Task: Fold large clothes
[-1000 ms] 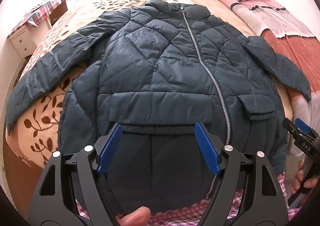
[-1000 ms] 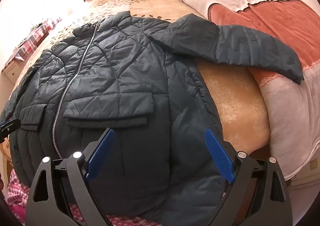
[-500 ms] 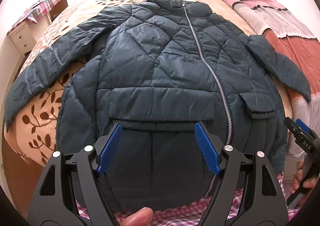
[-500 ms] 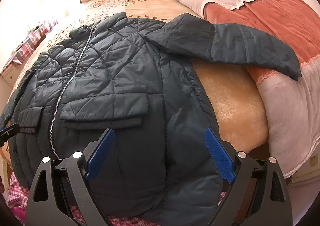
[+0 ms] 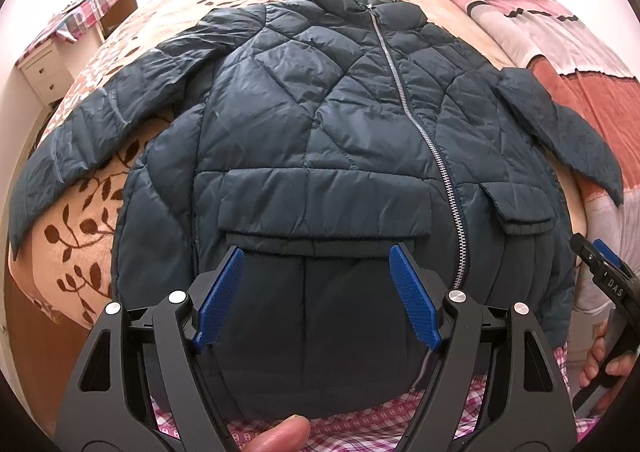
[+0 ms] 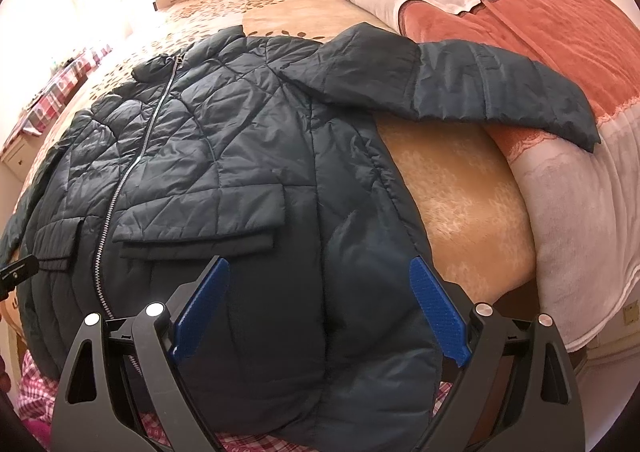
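Nothing much is shifting since a second ago: we are hovering both wide-open, empty tools, left tool (image 5: pixel 316 292) and right tool (image 6: pixel 320 308), over the flat jacket (image 5: pixel 340 124) on the bed (image 6: pixel 460 204), likely needing a sleeve (image 6: pixel 480 88) grasp next.

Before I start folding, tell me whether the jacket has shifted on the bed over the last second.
No. The jacket has not shifted: its sleeve end lies on the same lace edge of the orange blanket.

the jacket (image 5: pixel 320 124) hem is hidden behind both claws; its far sleeve leaves the right view.
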